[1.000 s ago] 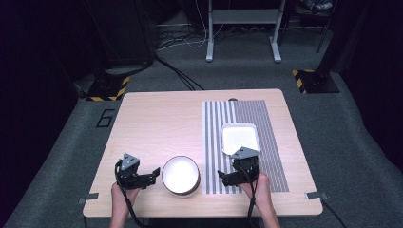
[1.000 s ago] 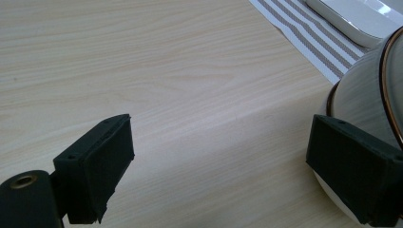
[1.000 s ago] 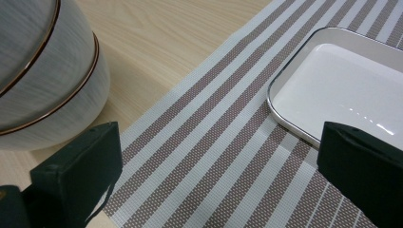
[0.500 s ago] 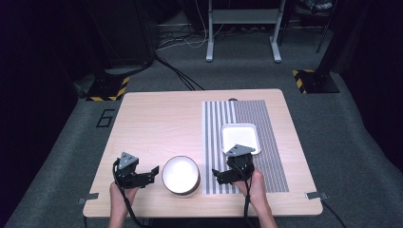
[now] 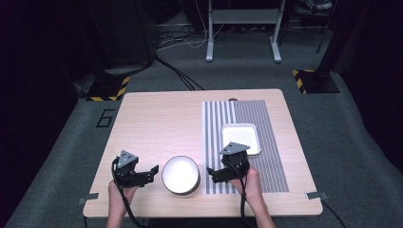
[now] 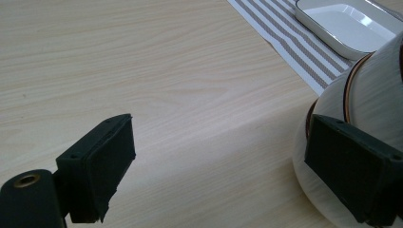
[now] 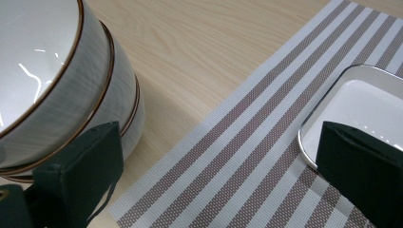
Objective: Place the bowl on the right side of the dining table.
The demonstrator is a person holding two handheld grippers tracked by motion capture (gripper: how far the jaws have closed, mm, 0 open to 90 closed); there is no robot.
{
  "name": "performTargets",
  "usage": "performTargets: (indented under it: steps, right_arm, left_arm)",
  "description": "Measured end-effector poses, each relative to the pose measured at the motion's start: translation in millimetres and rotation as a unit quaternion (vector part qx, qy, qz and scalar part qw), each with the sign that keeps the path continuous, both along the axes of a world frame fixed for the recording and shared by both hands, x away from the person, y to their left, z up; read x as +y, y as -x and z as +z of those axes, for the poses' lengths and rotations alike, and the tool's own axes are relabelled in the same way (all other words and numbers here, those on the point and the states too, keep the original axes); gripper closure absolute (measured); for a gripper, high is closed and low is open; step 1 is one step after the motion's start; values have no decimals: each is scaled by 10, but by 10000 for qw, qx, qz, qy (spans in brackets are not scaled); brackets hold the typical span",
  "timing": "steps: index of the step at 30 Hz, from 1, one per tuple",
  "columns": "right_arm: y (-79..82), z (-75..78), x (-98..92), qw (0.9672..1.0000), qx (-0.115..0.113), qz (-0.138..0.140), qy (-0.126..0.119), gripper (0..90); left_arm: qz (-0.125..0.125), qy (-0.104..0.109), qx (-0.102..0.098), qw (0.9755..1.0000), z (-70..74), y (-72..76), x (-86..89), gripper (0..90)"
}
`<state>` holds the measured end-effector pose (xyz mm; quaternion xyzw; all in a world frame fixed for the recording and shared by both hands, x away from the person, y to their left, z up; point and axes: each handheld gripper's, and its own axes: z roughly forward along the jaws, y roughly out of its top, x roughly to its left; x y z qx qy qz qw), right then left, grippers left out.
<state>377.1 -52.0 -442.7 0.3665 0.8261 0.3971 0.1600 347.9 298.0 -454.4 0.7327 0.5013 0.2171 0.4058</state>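
Stacked white bowls (image 7: pixel 52 90) — brown rims, grey-streaked sides, glossy inside

Pale wood table (image 5: pixel 157 123), grey-and-white striped mat (image 5: pixel 275 123) right, white tray (image 5: pixel 241 137), white bowls (image 7: pixel 62 85) with seemingly brown rims.

White bowl (image 5: pixel 180 175) between left gripper (image 5: pixel 142 175) and right gripper (image 5: pixel 219 173) on table (image 5: pixel 157 118).
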Motion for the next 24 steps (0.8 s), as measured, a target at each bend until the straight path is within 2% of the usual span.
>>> performTargets:
  steps: [3, 11, 13, 20, 24]
  right_arm:
    - [4, 37, 26, 10000, -18, 49, -36, 15]
    - [-24, 105, 77, 9999, 9, 133, -22, 16]
    - [-17, 139, 82, 9998, -30, 162, -75, 18]
    - [-7, 234, 134, 9996, -108, 246, -68, 18]
    - [-30, 256, 157, 9995, -109, 269, -147, 22]
  left_arm:
    - [61, 102, -118, 9999, 27, 20, 3, 93]
    - [32, 183, -129, 9997, 129, 43, 24, 93]
    - [48, 127, -165, 9998, 169, 57, 18, 93]
    - [12, 308, -250, 9992, 217, 17, -14, 94]
    - [-53, 227, -199, 9995, 220, -2, -58, 94]
